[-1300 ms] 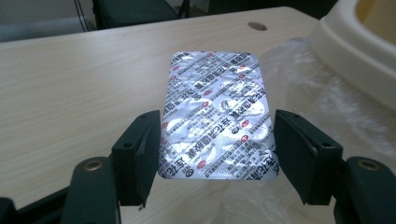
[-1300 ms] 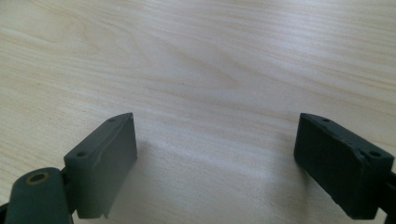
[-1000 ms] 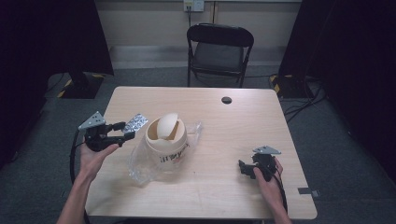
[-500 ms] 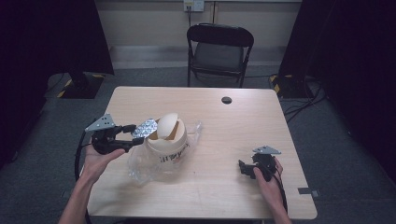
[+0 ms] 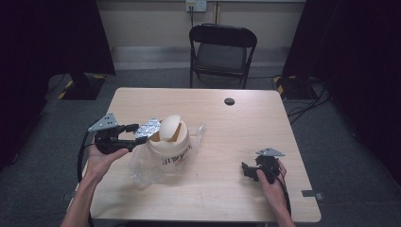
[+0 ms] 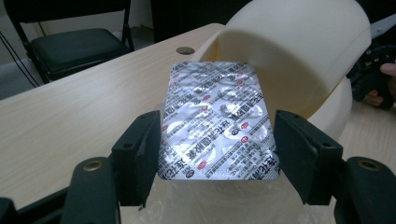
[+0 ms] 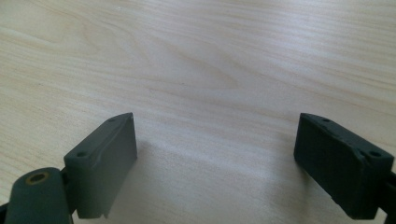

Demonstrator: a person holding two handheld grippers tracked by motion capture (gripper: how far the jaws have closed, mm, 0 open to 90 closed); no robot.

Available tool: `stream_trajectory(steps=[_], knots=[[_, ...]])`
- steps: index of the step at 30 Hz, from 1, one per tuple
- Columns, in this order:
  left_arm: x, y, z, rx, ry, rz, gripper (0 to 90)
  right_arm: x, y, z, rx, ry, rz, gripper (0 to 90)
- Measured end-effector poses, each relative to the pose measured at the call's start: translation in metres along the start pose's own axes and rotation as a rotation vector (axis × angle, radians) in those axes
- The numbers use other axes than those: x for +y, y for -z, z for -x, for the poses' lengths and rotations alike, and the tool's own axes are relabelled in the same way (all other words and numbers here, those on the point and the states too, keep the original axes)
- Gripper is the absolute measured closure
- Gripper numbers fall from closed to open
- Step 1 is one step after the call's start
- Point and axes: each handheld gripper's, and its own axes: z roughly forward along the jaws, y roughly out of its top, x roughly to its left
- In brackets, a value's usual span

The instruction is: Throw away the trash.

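Beside bin (image 5: pixel 169 142), left claw (image 5: pixel 135 135) (level)

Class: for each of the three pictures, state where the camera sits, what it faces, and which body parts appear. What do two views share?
High view: above the table, looking down; both forearms and hands.
Left gripper view: on the left gripper, facing the silver foil blister pack at the cream swing-lid bin.
Right gripper view: on the right gripper, facing bare wood.
High and left views share pack and bin.

Blister pack (image 6: pixel 215 122) shiny crinkled foil; bin (image 5: pixel 170 142) smooth matt cream plastic; table (image 5: pixel 265 118) pale wood.
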Motion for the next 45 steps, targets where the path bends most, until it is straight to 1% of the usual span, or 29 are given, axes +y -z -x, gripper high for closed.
stream_trajectory(steps=[1, 5, 8, 14, 15, 16, 17, 18, 19, 20, 22, 23, 24, 25, 26, 29, 31, 34, 37, 38, 39, 40, 43, 45], knots=[[0.003, 0.001, 0.001, 0.003, -0.003, 0.018, 33.8, 0.000, 0.000, 0.000, 0.000, 0.000, 0.000, 12.3], [0.007, 0.002, 0.003, 0.009, -0.009, 0.039, 33.3, 0.000, 0.000, 0.000, 0.000, 0.000, 0.000, 12.3], [0.009, 0.002, 0.004, 0.015, 0.005, 0.068, 33.4, 0.000, 0.000, 0.000, 0.000, 0.000, 0.000, 12.3], [0.011, 0.000, 0.005, 0.023, 0.011, 0.095, 33.5, 0.000, 0.000, 0.000, 0.000, 0.000, 0.000, 12.3], [0.012, 0.000, 0.006, 0.019, 0.008, 0.112, 34.0, 0.000, 0.000, 0.000, 0.000, 0.000, 0.000, 12.3], [0.012, -0.001, 0.007, 0.012, 0.000, 0.114, 36.7, 0.000, 0.000, 0.000, 0.000, 0.000, 0.000, 12.3], [0.012, -0.001, 0.007, 0.012, 0.000, 0.114, 45.9, 0.000, 0.000, 0.000, 0.000, 0.000, 0.000, 12.3], [0.013, -0.004, 0.009, 0.014, -0.014, 0.111, 46.5, 0.000, 0.000, 0.000, 0.000, 0.000, 0.000, 12.3], [0.013, -0.006, 0.009, 0.019, -0.016, 0.104, 46.9, 0.000, 0.000, 0.000, 0.000, 0.000, 0.000, 12.3], [0.013, -0.008, 0.009, 0.012, -0.014, 0.101, 50.1, 0.000, 0.000, 0.000, 0.000, 0.000, 0.000, 12.3], [0.013, -0.014, 0.010, 0.005, -0.009, 0.095, 52.7, 0.000, 0.000, 0.000, 0.000, 0.000, 0.000, 12.2], [0.013, -0.016, 0.011, 0.001, -0.022, 0.089, 57.1, 0.000, 0.000, 0.000, 0.000, 0.000, 0.000, 12.3], [0.013, -0.018, 0.012, 0.000, -0.024, 0.080, 58.4, 0.000, 0.000, 0.000, 0.000, 0.000, 0.000, 12.3], [0.013, -0.020, 0.012, -0.002, -0.023, 0.074, 58.5, 0.000, 0.000, 0.000, 0.000, 0.000, 0.000, 12.3], [0.013, -0.022, 0.012, -0.003, -0.013, 0.076, 58.5, 0.000, 0.000, 0.000, 0.000, 0.000, 0.000, 12.3], [0.012, -0.026, 0.008, -0.010, 0.025, 0.072, 58.4, 0.000, 0.000, 0.000, 0.000, 0.000, 0.000, 12.3], [0.012, -0.028, 0.006, -0.022, 0.046, 0.078, 58.4, 0.000, 0.000, 0.000, 0.000, 0.000, 0.000, 12.3], [0.014, -0.032, 0.007, -0.030, 0.047, 0.058, 58.4, 0.000, 0.000, 0.000, 0.000, 0.000, 0.000, 12.3], [0.014, -0.032, 0.007, -0.022, 0.048, 0.060, 58.2, 0.000, 0.000, 0.000, 0.000, 0.000, 0.000, 12.3], [0.014, -0.030, 0.005, -0.004, 0.063, 0.081, 54.9, 0.000, 0.000, 0.000, 0.000, 0.000, 0.000, 12.3], [0.014, -0.030, 0.005, -0.004, 0.063, 0.081, 52.8, 0.000, 0.000, 0.000, 0.000, 0.000, 0.000, 12.3], [0.013, -0.026, 0.003, 0.019, 0.071, 0.093, 50.7, 0.000, 0.000, 0.000, 0.000, 0.000, 0.000, 12.3], [0.012, -0.020, -0.001, 0.039, 0.086, 0.092, 43.7, 0.000, 0.000, 0.000, 0.000, 0.000, 0.000, 12.3], [0.011, -0.016, -0.004, 0.050, 0.119, 0.094, 38.3, 0.000, 0.000, 0.000, 0.000, 0.000, 0.000, 12.3]])
